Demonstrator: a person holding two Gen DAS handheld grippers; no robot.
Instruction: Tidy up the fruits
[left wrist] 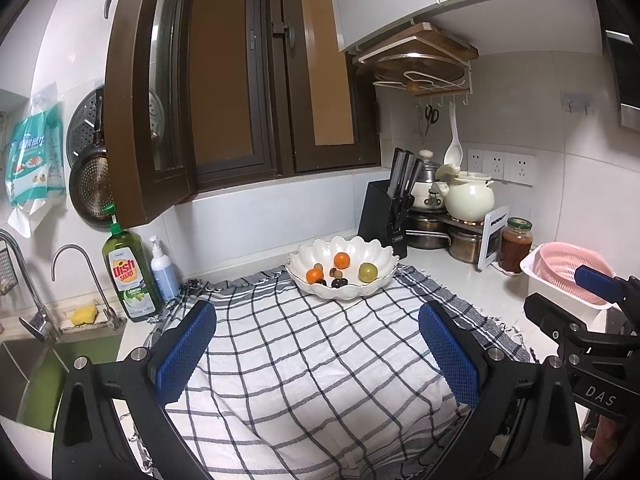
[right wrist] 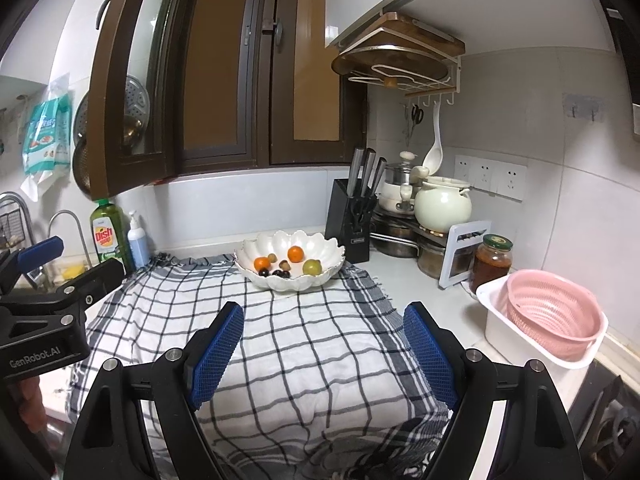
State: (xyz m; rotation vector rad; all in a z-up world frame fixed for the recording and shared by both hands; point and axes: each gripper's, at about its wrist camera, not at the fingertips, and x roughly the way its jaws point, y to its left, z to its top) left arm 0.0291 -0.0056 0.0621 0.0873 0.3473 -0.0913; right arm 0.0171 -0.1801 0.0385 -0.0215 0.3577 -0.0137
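A white scalloped bowl [left wrist: 382, 258] [right wrist: 260, 245] stands at the far edge of a checked cloth [left wrist: 304, 344] [right wrist: 296, 340]. In it lie two oranges [left wrist: 342, 260] [right wrist: 295, 254], a green fruit [left wrist: 368, 272] [right wrist: 312, 267] and several small dark and tan fruits [left wrist: 334, 280] [right wrist: 280, 270]. My left gripper [left wrist: 316, 356] is open and empty, held above the near part of the cloth. My right gripper [right wrist: 322, 354] is open and empty beside it, also short of the bowl. Each gripper shows at the edge of the other's view.
A pink colander in a white tub [left wrist: 568, 276] [right wrist: 552, 320] sits right of the cloth. A knife block [left wrist: 386, 216] [right wrist: 352, 220], pots and a jar [right wrist: 491, 262] stand behind. Dish soap [left wrist: 126, 272] [right wrist: 106, 236], a pump bottle and the sink [left wrist: 36, 376] are at left.
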